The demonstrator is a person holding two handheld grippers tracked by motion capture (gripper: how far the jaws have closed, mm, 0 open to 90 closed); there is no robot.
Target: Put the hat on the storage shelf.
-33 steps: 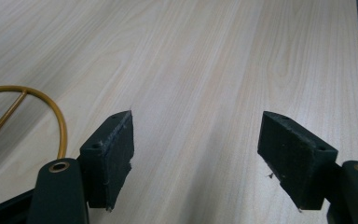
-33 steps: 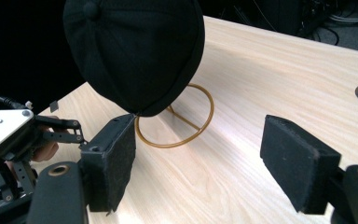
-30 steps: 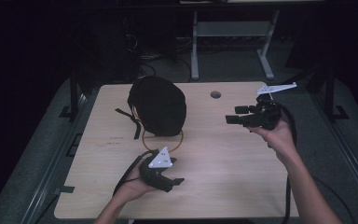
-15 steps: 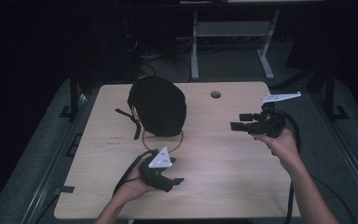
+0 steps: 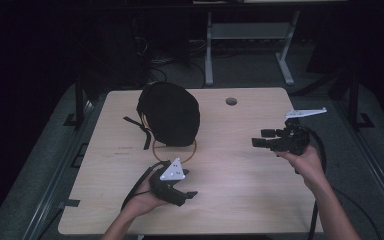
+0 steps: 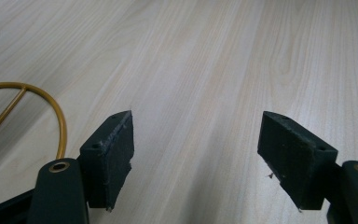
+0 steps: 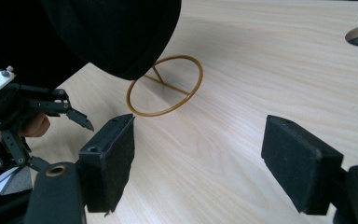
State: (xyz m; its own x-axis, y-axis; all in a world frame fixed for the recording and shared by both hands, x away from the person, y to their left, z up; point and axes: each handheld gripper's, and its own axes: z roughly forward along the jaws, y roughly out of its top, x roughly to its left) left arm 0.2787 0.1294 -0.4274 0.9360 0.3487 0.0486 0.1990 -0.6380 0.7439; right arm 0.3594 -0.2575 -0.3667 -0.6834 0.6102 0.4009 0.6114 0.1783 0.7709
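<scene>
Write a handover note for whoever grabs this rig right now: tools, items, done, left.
Left tool: open, holding nothing, low over the table near its front edge, just in front of the yellow ring stand.
Right tool: open, holding nothing, raised at the table's right side, pointing toward the stand.
Black cap: sits on the ring stand at back centre, strap hanging on its left.
Done: nothing gripped; cap on the stand.
Left: probably close in on the cap or stand and take hold; the goal can't be read from here.
</scene>
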